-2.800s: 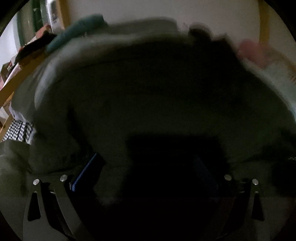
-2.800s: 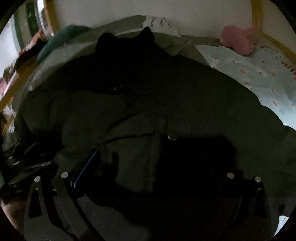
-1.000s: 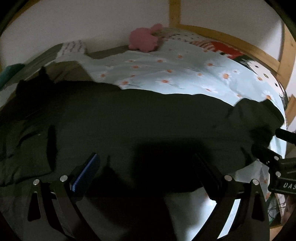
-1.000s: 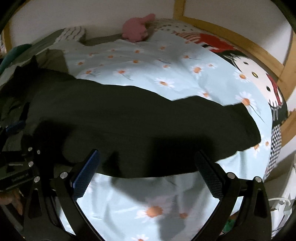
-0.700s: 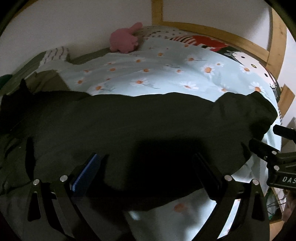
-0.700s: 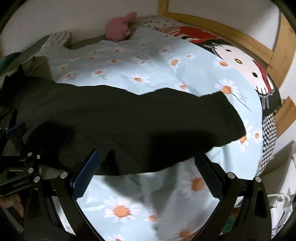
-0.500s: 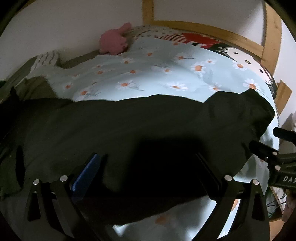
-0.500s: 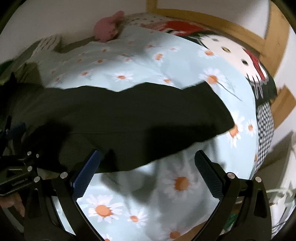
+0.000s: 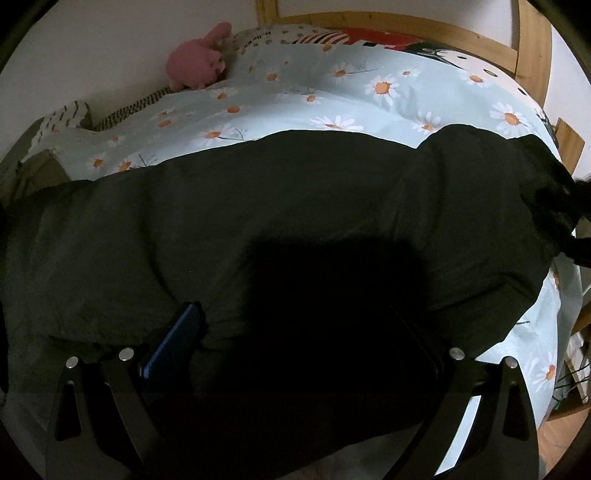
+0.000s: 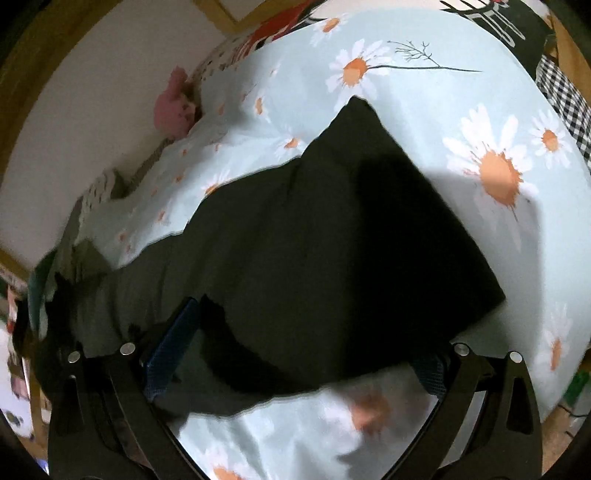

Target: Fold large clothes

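A large dark olive garment [image 9: 258,206] lies stretched lengthwise across a bed with a daisy-print duvet [image 9: 369,107]. My left gripper [image 9: 295,317] is open just above the garment's near edge, its blue-padded fingers [image 9: 173,343] wide apart and its own shadow between them. In the tilted, blurred right wrist view, the garment [image 10: 295,240] ends in a corner pointing up the duvet [image 10: 424,92]. My right gripper [image 10: 306,332] hangs open over the garment's near edge. A dark shape at the garment's right end [image 9: 569,221] looks like the right gripper.
A pink plush toy [image 9: 195,62] sits at the wall by the pillows. A wooden bed frame [image 9: 406,26] runs along the far side and right end. Checked fabric [image 10: 565,96] lies at the bed's end. Floor shows at the bottom right [image 9: 561,435].
Both grippers have travelled right along the bed from the crumpled collar end to the garment's other end. The right view has tilted and come closer to the garment's end. Both stay open.
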Demonstrator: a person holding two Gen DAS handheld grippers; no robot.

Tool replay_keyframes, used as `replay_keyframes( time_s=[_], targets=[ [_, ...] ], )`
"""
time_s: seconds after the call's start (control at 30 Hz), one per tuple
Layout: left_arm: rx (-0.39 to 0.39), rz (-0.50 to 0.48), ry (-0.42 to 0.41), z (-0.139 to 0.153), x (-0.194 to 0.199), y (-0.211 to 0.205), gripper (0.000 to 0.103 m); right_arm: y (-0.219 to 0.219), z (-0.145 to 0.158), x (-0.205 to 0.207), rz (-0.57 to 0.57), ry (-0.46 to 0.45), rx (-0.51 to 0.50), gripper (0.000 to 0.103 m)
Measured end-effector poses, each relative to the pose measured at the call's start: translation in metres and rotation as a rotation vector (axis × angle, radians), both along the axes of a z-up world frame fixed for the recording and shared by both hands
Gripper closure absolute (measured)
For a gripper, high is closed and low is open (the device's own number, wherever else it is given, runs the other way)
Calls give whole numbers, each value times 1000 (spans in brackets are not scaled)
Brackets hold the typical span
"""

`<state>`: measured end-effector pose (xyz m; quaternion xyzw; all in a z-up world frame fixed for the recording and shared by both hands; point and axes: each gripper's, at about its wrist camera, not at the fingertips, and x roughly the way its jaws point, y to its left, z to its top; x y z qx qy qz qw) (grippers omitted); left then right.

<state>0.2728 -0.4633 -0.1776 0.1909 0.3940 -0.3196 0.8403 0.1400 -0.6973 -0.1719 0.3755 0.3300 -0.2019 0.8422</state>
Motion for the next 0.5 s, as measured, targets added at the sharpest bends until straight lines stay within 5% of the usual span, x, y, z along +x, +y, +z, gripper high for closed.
replay_keyframes(
  time_s=[0.07, 0.23, 0.33, 0.43, 0.5],
  targets=[
    [-2, 0, 1, 0, 0, 0, 5, 0, 1, 4, 2, -59, 10, 3],
    [-4, -8, 11, -1, 1, 1, 5, 5, 6, 7, 13, -79, -23, 52],
    [1, -22, 47, 3, 5, 3, 5, 8, 12, -3, 4, -119, -49, 72],
    [-35, -34, 95, 15, 5, 12, 5, 21, 30, -13, -1, -177, -146, 83],
    [-92, -6, 107, 28, 6, 26, 5, 42, 50, -16, -19, -167, -304, 83]
  ],
)
